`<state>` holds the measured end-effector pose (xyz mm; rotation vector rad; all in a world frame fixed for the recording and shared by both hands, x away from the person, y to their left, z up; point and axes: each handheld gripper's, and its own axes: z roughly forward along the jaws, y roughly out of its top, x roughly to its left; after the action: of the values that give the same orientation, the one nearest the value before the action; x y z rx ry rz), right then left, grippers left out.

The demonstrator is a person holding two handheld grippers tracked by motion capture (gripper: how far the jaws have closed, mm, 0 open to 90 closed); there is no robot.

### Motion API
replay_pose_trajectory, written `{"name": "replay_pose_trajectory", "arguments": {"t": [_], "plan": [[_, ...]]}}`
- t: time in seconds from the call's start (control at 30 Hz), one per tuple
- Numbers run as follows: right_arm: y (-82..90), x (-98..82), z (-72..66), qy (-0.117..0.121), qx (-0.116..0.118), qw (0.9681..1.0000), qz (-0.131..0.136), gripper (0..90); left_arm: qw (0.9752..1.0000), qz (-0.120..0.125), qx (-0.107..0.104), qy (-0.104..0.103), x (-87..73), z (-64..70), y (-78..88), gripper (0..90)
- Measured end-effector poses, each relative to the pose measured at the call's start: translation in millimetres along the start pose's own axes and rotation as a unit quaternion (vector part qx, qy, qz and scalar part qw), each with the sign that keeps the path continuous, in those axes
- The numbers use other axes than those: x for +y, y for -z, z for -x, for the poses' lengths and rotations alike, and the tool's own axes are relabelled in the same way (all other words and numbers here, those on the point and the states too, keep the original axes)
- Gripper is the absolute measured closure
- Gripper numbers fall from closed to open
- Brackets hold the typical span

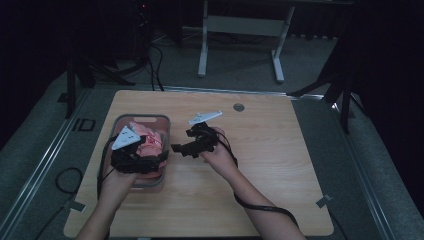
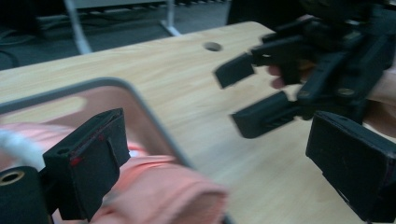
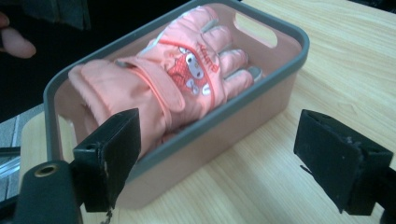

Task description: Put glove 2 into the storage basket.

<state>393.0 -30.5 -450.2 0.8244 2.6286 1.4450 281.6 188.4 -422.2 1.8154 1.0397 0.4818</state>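
A pink ski glove [image 3: 177, 79] with a cartoon print lies inside a pink basket with a grey rim [image 3: 261, 100] on the left part of the wooden table [image 1: 270, 150]. My left gripper [image 2: 219, 168] hovers over the basket's right edge [image 2: 140, 100], jaws wide and open, with the glove [image 2: 163, 191] beneath its left jaw and untouched. My right gripper [image 3: 226, 158] is open too, facing the basket's side wall from the right with nothing between its jaws. From above, the left gripper [image 1: 150, 162] sits over the basket [image 1: 142, 118] and the right gripper [image 1: 179, 149] just beside it.
In the left gripper view, the right gripper [image 2: 243, 95] is close ahead, its jaws pointing toward mine. A round cable hole [image 1: 238, 107] sits near the table's far edge. A white desk frame [image 1: 240, 30] stands on the floor beyond.
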Motion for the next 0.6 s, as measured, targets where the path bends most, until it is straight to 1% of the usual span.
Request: {"name": "replay_pose_trajectory", "arguments": {"t": [0.03, 0.07, 0.1, 0.2, 0.23, 0.27, 0.3, 0.33, 0.43, 0.47, 0.5, 0.6], "plan": [[2.3, -1.7, 0.3, 0.001, -0.001, 1.0, 0.0, 14.6, 1.0, -0.001, -0.005, -0.005, 0.1, 4.5, -1.9, 5.8], [2.3, -1.7, 0.3, 0.001, -0.001, 1.0, 0.0, 14.6, 1.0, -0.001, -0.005, -0.005, 0.1, 4.5, -1.9, 5.8], [6.6, -5.2, 1.8, 0.001, -0.002, 1.0, -0.001, 14.5, 0.9997, -0.001, -0.021, -0.01, 0.3, 13.5, -5.5, 5.8], [13.2, -11.4, 5.4, -0.001, -0.004, 1.0, -0.001, 14.5, 0.9989, -0.006, -0.037, -0.028, 1.6, 27.9, -9.7, 5.8], [15.4, -13.6, 6.5, -0.003, -0.005, 1.0, -0.002, 14.5, 0.9986, -0.007, -0.041, -0.034, 1.8, 32.3, -11.1, 5.8], [17.5, -16.1, 7.8, -0.004, -0.005, 1.0, -0.001, 14.5, 0.9986, -0.007, -0.041, -0.034, 1.8, 32.3, -11.1, 5.8], [19.7, -18.6, 8.7, -0.004, -0.005, 1.0, -0.002, 14.4, 0.9979, -0.005, -0.05, -0.04, 1.2, 40.4, -14.2, 5.8], [21.9, -21.4, 9.6, -0.004, -0.006, 1.0, -0.002, 14.4, 0.9976, -0.006, -0.055, -0.042, 0.5, 44.1, -16.0, 5.8], [28.3, -30.2, 11.8, -0.003, -0.006, 1.0, -0.006, 14.3, 0.9961, -0.009, -0.074, -0.048, -2.6, 54.2, -22.2, 5.8], [28.3, -30.2, 11.8, -0.003, -0.006, 1.0, -0.006, 14.3, 0.9961, -0.009, -0.074, -0.048, -2.6, 54.2, -22.2, 5.8], [31.9, -36.4, 13.4, -0.003, -0.004, 1.0, -0.006, 14.2, 0.995, -0.011, -0.083, -0.054, -5.2, 60.4, -26.4, 5.8], [37.0, -46.1, 15.9, -0.005, -0.004, 1.0, -0.006, 14.0, 0.9933, -0.013, -0.099, -0.059, -9.3, 69.2, -32.6, 5.8]]}}
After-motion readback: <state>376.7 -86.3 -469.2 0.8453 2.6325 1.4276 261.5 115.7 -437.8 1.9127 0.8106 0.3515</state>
